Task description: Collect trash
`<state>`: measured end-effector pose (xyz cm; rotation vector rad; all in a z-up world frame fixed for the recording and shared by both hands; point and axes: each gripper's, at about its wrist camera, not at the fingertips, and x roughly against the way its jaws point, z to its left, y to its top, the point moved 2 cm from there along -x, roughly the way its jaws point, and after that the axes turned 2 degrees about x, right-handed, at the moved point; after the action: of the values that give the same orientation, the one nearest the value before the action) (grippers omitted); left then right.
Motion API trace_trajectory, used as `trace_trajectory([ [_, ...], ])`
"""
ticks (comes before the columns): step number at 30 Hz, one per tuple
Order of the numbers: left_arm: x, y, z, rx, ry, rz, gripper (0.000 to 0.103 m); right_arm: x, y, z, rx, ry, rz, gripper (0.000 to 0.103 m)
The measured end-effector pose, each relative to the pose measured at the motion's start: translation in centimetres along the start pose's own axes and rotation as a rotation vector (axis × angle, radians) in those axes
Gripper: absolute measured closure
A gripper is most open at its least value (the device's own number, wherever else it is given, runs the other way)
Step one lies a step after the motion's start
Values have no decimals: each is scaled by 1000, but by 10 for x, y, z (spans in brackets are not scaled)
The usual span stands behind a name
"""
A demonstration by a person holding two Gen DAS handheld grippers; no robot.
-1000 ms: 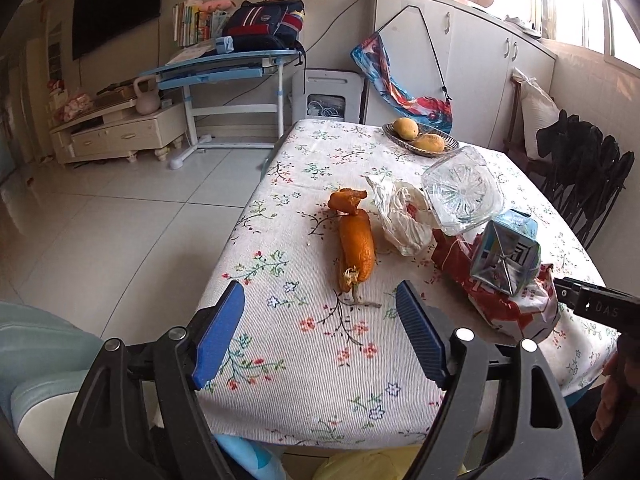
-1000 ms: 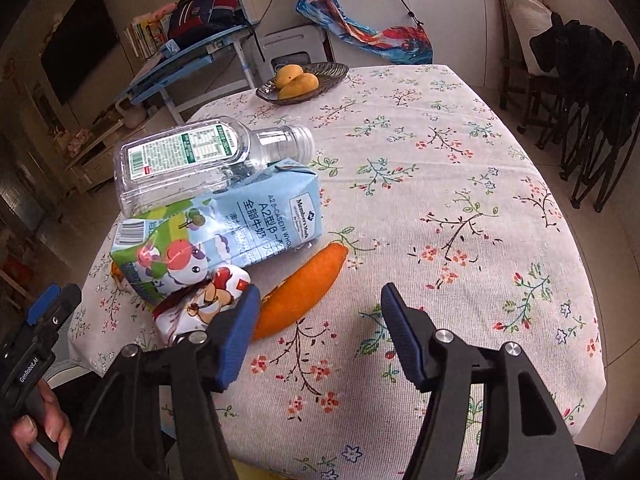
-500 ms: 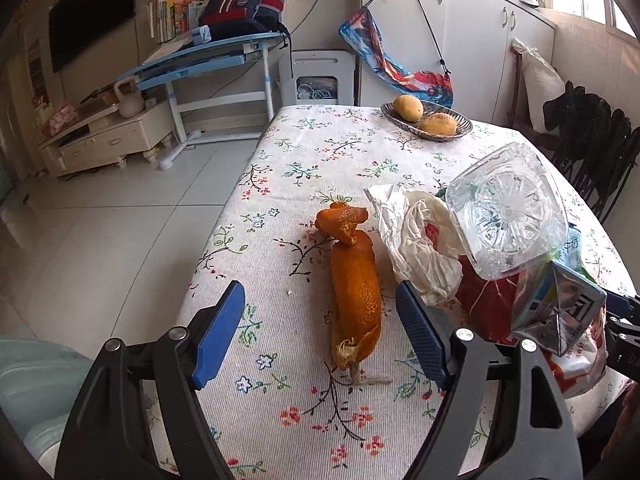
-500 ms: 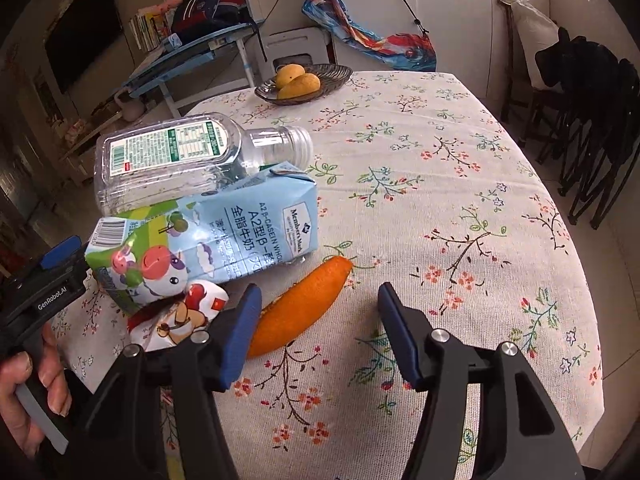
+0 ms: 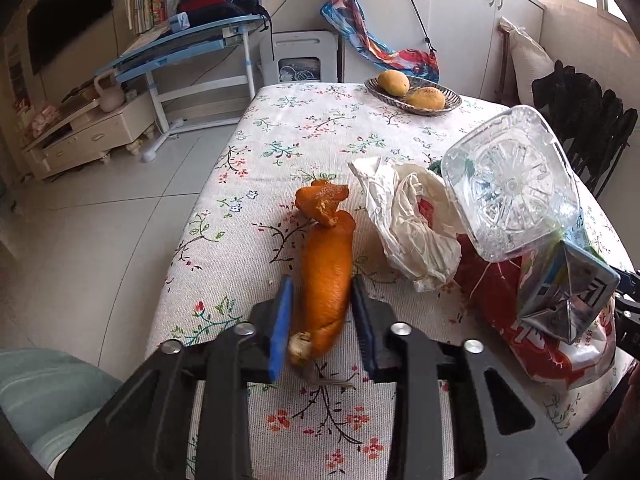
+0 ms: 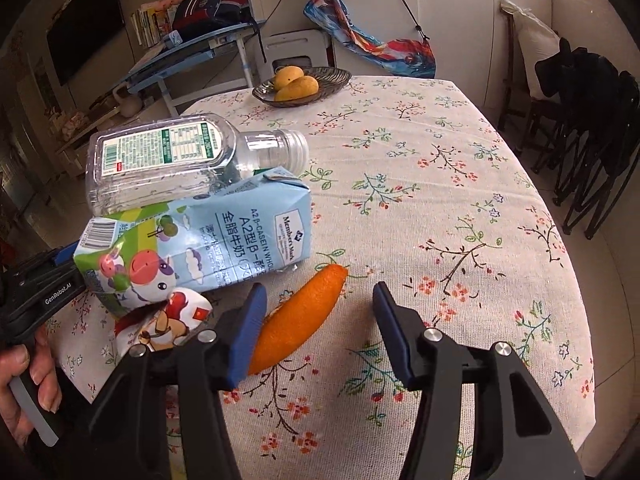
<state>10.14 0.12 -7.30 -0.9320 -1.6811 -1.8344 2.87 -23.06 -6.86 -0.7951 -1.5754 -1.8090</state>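
A long orange peel (image 5: 328, 276) lies on the floral tablecloth (image 5: 304, 136). My left gripper (image 5: 321, 284) is closing on it, with both blue pads against its sides. Right of it sits a trash pile: a crumpled white bag (image 5: 408, 220), a clear plastic bottle (image 5: 512, 184), a milk carton (image 5: 560, 296) and a red snack bag (image 5: 532, 344). In the right wrist view a second orange peel (image 6: 300, 320) lies beside the carton (image 6: 208, 240) and bottle (image 6: 160, 160). My right gripper (image 6: 320, 296) is closing slowly; the peel's tip lies between its fingers, untouched by the right pad.
A dish of mangoes (image 5: 412, 94) stands at the far end of the table. Black folding chairs (image 6: 592, 128) stand past the right edge. The table's left edge drops to tiled floor (image 5: 100, 208). A hand (image 6: 28, 384) holds the left gripper's handle.
My left gripper moved forward over the long peel and its jaws came together on it. The right gripper stayed in place and its jaws narrowed a little.
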Motion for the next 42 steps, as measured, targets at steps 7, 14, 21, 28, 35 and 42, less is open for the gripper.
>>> trace_trajectory([
  [7,24,-21,9,-25,-67,33,82,0,0,-3,-16,20,8,57],
  [14,34,-30,9,-32,-49,27,57,1,-3,-1,-13,41,10,64],
  [21,26,-19,14,8,-49,29,54,4,-6,-5,-34,62,23,71],
  [28,20,-19,4,-45,-41,39,82,5,-6,-1,-13,69,21,79],
  [35,28,-27,-4,-73,-43,33,82,10,-7,2,12,71,15,83],
  [42,28,-30,-5,-73,-15,26,76,3,-8,2,13,78,32,83],
])
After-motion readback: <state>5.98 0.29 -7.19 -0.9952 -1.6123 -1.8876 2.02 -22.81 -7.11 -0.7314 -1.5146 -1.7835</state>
